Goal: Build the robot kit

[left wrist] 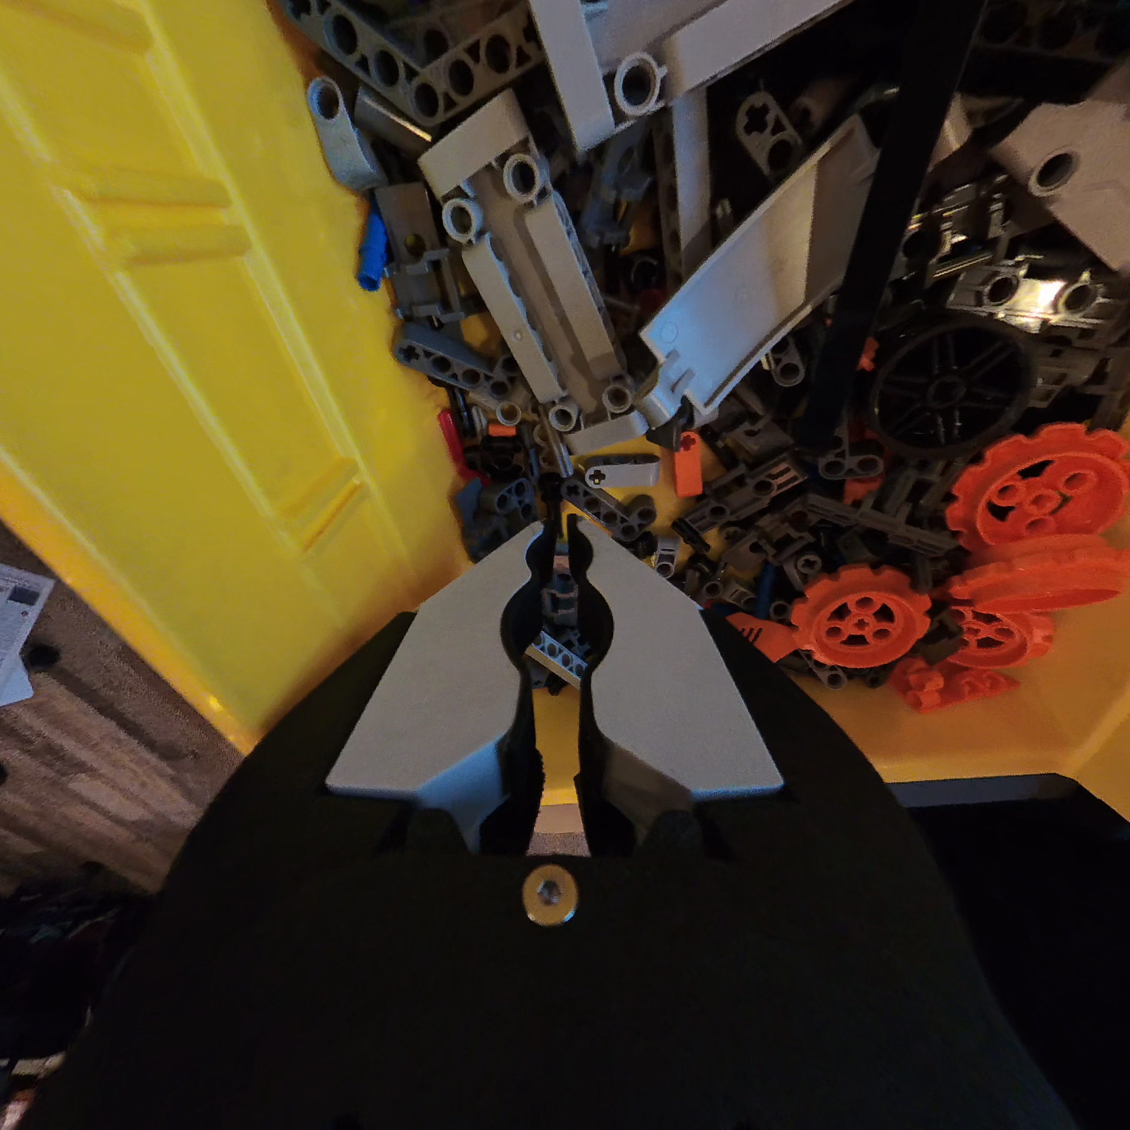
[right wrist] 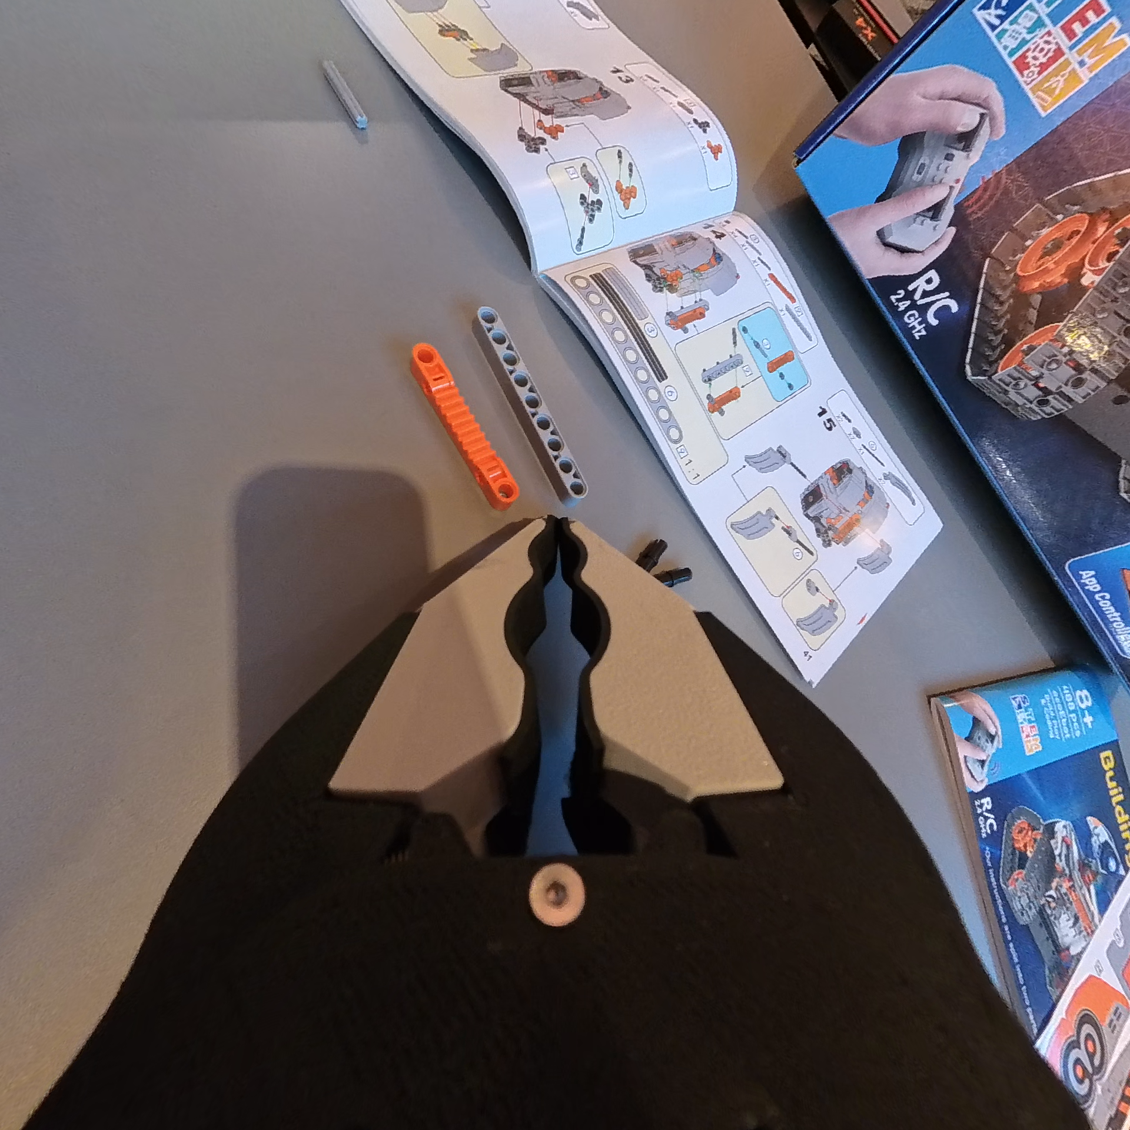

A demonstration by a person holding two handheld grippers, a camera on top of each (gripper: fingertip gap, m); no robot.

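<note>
A grey tabletop (right wrist: pixel 183 275) is filling the right wrist view, while the left wrist view is looking into a yellow bin (left wrist: pixel 183 306) heaped with grey, black and orange building pieces. The right gripper (right wrist: pixel 557 521) is hovering over the table with its tips pressed together and gripping nothing, just below an orange toothed bar (right wrist: pixel 463 425) and a grey holed beam (right wrist: pixel 531 406), both lying side by side with their long axes running from upper left to lower right. Two small black pins (right wrist: pixel 663 565) are lying just right of the tips. An open instruction booklet (right wrist: pixel 703 342) is stretching across the upper right, beside a blue printed box (right wrist: pixel 1009 244). The left gripper (left wrist: pixel 559 520) is reaching into the pile, its fingers narrowly apart around a thin dark pin (left wrist: pixel 552 489); whether they are gripping it cannot be told. Orange gear wheels (left wrist: pixel 859 620) are resting at the right.
</note>
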